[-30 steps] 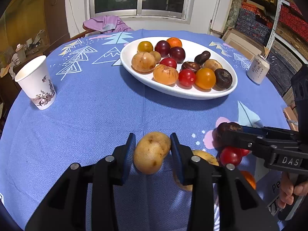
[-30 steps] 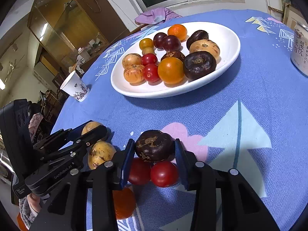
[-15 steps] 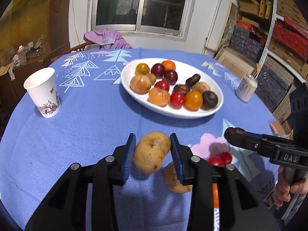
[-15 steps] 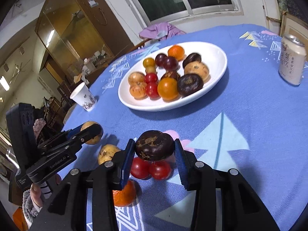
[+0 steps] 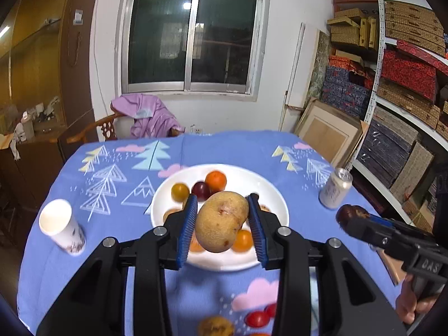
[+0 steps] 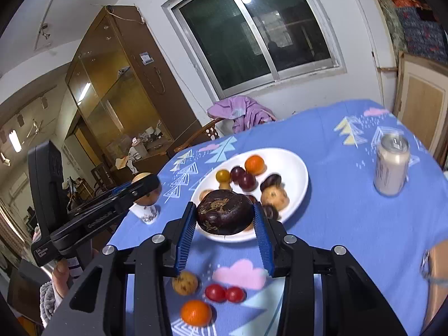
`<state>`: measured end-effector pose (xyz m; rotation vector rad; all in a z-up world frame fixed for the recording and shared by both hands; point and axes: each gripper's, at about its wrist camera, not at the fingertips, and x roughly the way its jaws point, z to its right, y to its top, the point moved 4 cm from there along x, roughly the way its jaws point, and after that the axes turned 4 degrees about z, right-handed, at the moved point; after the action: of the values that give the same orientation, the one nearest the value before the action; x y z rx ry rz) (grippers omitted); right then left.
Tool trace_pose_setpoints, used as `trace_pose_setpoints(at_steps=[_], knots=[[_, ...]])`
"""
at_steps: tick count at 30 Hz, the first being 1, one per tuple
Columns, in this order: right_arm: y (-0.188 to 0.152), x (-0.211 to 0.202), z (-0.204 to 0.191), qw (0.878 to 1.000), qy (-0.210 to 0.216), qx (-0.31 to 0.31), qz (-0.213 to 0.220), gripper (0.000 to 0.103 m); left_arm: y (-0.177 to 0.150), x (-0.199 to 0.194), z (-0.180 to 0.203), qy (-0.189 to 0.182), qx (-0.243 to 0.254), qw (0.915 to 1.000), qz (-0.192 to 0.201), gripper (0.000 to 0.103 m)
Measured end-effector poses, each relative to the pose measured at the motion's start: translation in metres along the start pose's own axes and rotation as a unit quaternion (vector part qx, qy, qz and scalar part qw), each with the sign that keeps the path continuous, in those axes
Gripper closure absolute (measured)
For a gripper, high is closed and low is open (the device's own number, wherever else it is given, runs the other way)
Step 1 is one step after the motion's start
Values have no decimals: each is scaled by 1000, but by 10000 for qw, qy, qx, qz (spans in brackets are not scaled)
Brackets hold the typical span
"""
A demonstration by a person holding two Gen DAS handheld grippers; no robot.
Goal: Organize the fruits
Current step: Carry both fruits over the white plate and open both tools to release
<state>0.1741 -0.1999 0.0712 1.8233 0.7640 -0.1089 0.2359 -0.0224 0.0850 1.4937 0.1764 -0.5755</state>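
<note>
My left gripper [image 5: 221, 225] is shut on a tan brown fruit [image 5: 221, 221] and holds it high above the table, in front of the white oval plate [image 5: 268, 190] of mixed fruits. My right gripper [image 6: 225, 218] is shut on a dark purple-brown fruit [image 6: 225, 212], also lifted above the table before the plate [image 6: 291, 165]. On the cloth below lie a tan fruit [image 6: 184, 282], two red tomatoes [image 6: 225, 293] and an orange [image 6: 195, 312]. The right gripper shows in the left wrist view [image 5: 348, 218], the left in the right wrist view [image 6: 145, 187].
A paper cup [image 5: 61, 229] stands left of the plate and a drink can [image 5: 334, 191] to its right. A chair with purple cloth [image 5: 145, 117] is behind the round blue table. Shelves of boxes [image 5: 406, 84] line the right wall.
Both grippers rose well above the table with their fruits, away from the loose fruits on the cloth; the plate now appears farther below.
</note>
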Motion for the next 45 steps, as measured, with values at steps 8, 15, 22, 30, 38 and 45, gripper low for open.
trace_pose_setpoints(at_steps=[8, 15, 22, 30, 38, 45], knots=[[33, 74, 18, 9996, -116, 242, -127, 61, 1, 76, -1, 127, 9, 9995, -305, 67], [25, 150, 65, 9961, -552, 413, -559, 61, -24, 143, -27, 307, -55, 9966, -757, 67], [29, 193, 73, 9937, -856, 37, -718, 61, -33, 183, -32, 439, 194, 9932, -1060, 67], [15, 226, 74, 9900, -961, -112, -1028, 61, -37, 193, -25, 394, 304, 9919, -1171, 67], [9, 230, 78, 9895, -934, -21, -1103, 61, -37, 193, -25, 394, 272, 9914, -1218, 62], [12, 226, 80, 9905, -881, 119, -1045, 60, -34, 187, -25, 536, 310, 9922, -1083, 38]])
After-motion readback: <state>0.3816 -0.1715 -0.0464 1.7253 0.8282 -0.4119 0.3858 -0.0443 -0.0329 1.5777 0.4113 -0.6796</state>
